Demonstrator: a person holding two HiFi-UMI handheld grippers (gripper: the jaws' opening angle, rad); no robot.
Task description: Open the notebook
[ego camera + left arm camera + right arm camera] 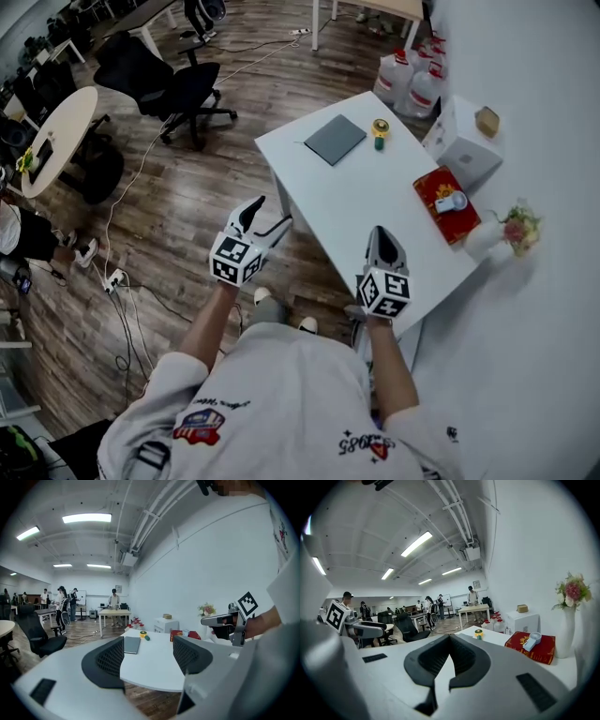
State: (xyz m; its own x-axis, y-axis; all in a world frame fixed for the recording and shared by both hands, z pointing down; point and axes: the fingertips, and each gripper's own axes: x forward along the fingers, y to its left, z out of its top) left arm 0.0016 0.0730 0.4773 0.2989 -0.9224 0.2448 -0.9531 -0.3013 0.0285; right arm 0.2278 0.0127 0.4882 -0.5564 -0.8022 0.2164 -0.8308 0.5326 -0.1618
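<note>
A closed grey notebook [335, 139] lies flat near the far end of the white table [347, 211]; in the left gripper view the notebook [131, 644] shows between the jaws, far off. My left gripper [260, 217] hovers off the table's near left edge, jaws wide apart and empty [150, 656]. My right gripper [382, 242] is over the table's near end, its jaws closed to a point with nothing in them [449, 639]. Both are well short of the notebook, which the right gripper view does not show.
A yellow-green tape roll [380, 130] stands just right of the notebook. A red box [444, 203] with a small white fan [454, 201] and a flower vase [506, 232] line the right side. A white box [461, 141], water jugs [412, 82] and office chairs [169, 84] stand around.
</note>
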